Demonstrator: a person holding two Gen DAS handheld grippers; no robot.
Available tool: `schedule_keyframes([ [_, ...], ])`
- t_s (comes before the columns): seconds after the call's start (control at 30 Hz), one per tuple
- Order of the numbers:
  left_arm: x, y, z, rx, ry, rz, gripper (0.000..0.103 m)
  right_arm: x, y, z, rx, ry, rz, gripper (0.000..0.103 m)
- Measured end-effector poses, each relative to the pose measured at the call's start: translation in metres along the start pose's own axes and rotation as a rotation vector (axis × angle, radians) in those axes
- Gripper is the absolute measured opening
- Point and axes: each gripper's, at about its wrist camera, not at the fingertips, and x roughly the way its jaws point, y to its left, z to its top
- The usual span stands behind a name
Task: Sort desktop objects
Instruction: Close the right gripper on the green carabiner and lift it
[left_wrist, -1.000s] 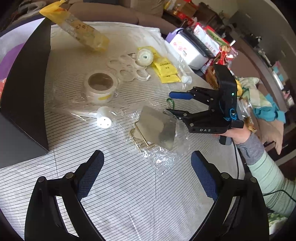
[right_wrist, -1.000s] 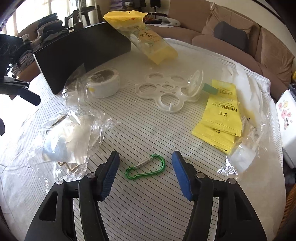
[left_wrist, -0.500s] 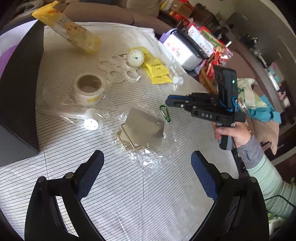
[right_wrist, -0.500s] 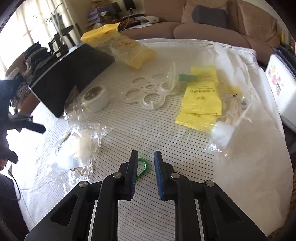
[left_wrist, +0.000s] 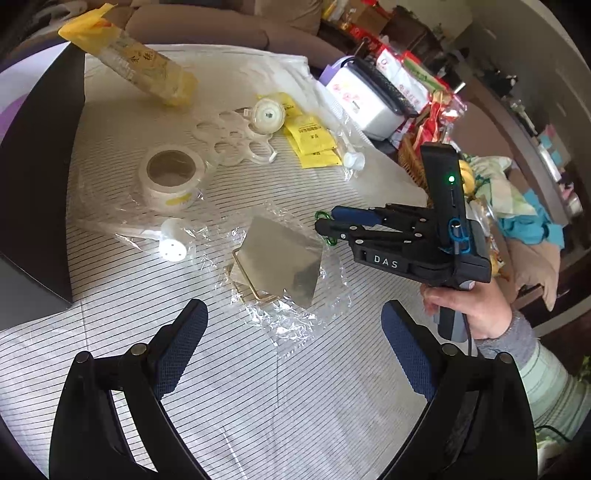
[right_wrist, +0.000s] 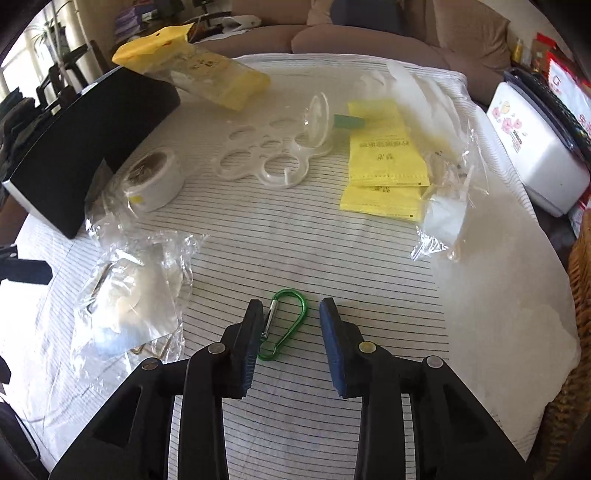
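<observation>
A green carabiner (right_wrist: 284, 322) lies on the striped tablecloth between the fingers of my right gripper (right_wrist: 291, 343), which is open around it, the left pad close to its silver gate. In the left wrist view the right gripper (left_wrist: 325, 221) hovers low over the table with the carabiner (left_wrist: 330, 240) peeking out under its tips. My left gripper (left_wrist: 293, 347) is open and empty, above a square mirror in clear wrap (left_wrist: 280, 262).
A tape roll (left_wrist: 170, 181), a white ring holder (right_wrist: 266, 157), yellow sachets (right_wrist: 384, 166), a yellow pouch (right_wrist: 207, 79), a white knob in plastic (left_wrist: 171, 249) and a black box (right_wrist: 81, 144) are spread over the table. A white appliance (right_wrist: 535, 147) stands at the right edge.
My right gripper closed around the carabiner half a second ago and has now opened again; the carabiner lies on the cloth between its fingers. The left gripper stays open.
</observation>
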Motion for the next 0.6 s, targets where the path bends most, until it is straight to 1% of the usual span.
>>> schedule_keyframes([
  [0.03, 0.000, 0.000, 0.000, 0.001, 0.001, 0.005, 0.095, 0.000, 0.001, -0.001, 0.003, -0.003, 0.003, 0.039],
  [0.1, 0.002, 0.000, 0.000, 0.002, 0.002, 0.012, 0.095, 0.000, 0.006, -0.002, -0.029, -0.005, -0.009, 0.039],
  [0.13, 0.003, -0.001, 0.000, 0.002, 0.002, 0.013, 0.095, 0.000, 0.008, -0.002, -0.050, -0.002, -0.008, 0.032],
  [0.17, 0.005, -0.002, 0.000, 0.002, 0.001, 0.014, 0.095, 0.000, 0.009, -0.001, -0.057, 0.001, -0.003, 0.020],
  [0.23, 0.008, -0.004, 0.001, 0.003, 0.003, 0.015, 0.095, 0.000, 0.006, 0.000, -0.041, 0.001, 0.014, 0.019],
  [0.33, 0.012, -0.010, 0.000, 0.022, 0.009, 0.020, 0.095, -0.002, -0.003, 0.001, 0.015, -0.008, 0.051, 0.019],
  [0.43, 0.009, -0.019, -0.001, 0.055, -0.008, 0.021, 0.095, -0.016, -0.012, 0.006, 0.073, -0.051, 0.102, 0.019],
  [0.5, 0.005, -0.022, 0.001, 0.046, -0.029, -0.030, 0.095, -0.030, -0.016, 0.010, 0.107, -0.091, 0.149, 0.019],
  [0.57, -0.001, -0.017, 0.005, -0.006, -0.055, -0.118, 0.095, -0.048, -0.014, 0.014, 0.129, -0.140, 0.205, 0.019],
  [0.6, -0.005, -0.014, 0.006, -0.035, -0.072, -0.154, 0.095, -0.058, -0.009, 0.017, 0.119, -0.168, 0.226, 0.019],
])
